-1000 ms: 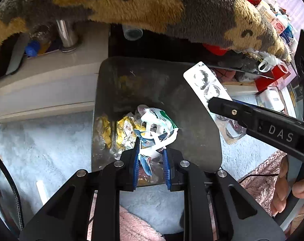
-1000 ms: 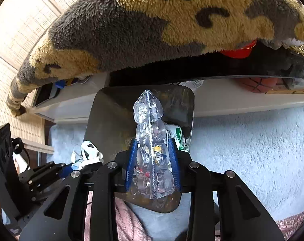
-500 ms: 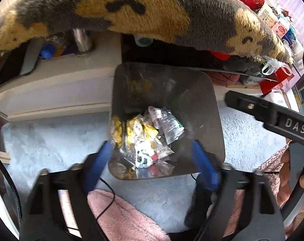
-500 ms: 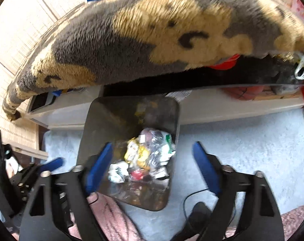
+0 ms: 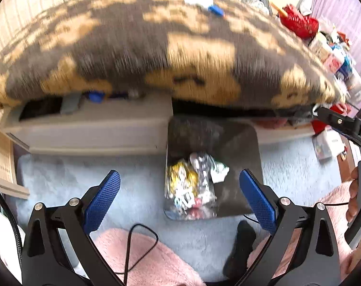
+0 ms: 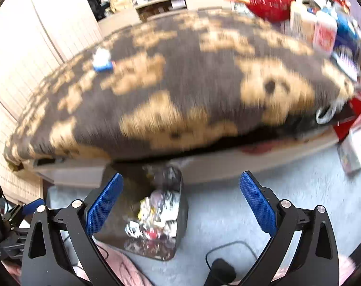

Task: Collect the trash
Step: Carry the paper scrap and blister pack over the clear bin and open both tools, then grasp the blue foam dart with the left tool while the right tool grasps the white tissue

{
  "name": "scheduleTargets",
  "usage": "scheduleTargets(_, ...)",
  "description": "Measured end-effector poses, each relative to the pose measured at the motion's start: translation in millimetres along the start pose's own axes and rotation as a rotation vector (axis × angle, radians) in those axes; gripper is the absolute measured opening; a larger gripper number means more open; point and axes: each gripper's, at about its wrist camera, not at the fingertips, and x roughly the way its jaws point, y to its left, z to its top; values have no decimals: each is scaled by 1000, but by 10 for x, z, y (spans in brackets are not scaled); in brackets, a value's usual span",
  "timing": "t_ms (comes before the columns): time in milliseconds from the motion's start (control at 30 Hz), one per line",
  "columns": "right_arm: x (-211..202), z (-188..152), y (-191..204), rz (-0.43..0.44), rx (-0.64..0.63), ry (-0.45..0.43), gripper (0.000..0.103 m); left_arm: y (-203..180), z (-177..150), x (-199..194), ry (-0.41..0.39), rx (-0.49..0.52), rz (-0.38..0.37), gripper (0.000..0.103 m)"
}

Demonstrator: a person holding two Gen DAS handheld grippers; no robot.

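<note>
Hovering above the floor, both grippers hang with nothing between their fingers. The left gripper [image 5: 179, 199] has its blue pads spread wide apart, and the right gripper [image 6: 180, 201] shows the same wide gap, empty too. Down below sits the dark bin [image 5: 237, 143] on the pale blue carpet [image 5: 61, 178], pushed up against the low grey bed base [image 5: 96, 126]. Inside the bin lies the trash [image 5: 192, 183]: a crumpled heap of yellow wrappers, clear plastic, white scraps and a touch of red, piled toward the bin's left side in the left camera. From the right camera the bin [image 6: 123, 217] appears lower left of centre, with the trash [image 6: 156, 217] gathered against its right wall. A fuzzy brown-and-tan blanket [image 5: 156, 47] hangs over the bed edge above the bin, blurred in both views. On top of that blanket rests a small blue-and-white scrap [image 6: 102, 62]. A thin black cable [image 5: 135, 240] loops over the pink fuzzy fabric [image 5: 151, 262] nearest us. At the far right of the left view, a hand [image 5: 354, 197] grips the handle of the other tool.
</note>
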Motion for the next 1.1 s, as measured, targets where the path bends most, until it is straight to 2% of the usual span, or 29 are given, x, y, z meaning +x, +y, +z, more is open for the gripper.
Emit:
scheduleTargets(233, -59, 593, 220, 18, -71, -55, 99, -7, 517, -184, -66, 8, 13, 95)
scheduleTargets(367, 88, 940, 381, 34, -87, -69, 99, -21, 803, -127, -87, 13, 19, 95)
scheduleTargets(467, 313, 1210, 542, 82, -92, -45, 96, 3, 1025, -32, -87, 14, 21, 95)
scheduleTargets(600, 589, 1548, 848, 149, -114, -17, 74, 53, 1291, 125, -83, 13, 16, 92)
scheduleTargets(733, 858, 1815, 1165, 192, -150, 2, 64, 44, 1490, 253, -77, 29, 11, 84)
scheduleTargets(800, 1039, 1914, 1299, 200, -168, 26, 53, 14, 1578, 313, -76, 46, 6, 81)
scheduleTargets(933, 1346, 1997, 1411, 201, -181, 80, 46, -14, 1721, 410, -76, 53, -4, 78)
scheduleTargets(1033, 1508, 2019, 1410, 209, -185, 105, 30, -38, 1817, 463, -80, 56, -12, 76)
scheduleTargets(1100, 1520, 2035, 1397, 208, -190, 92, 19, -71, 1889, 501, -85, 65, -20, 75)
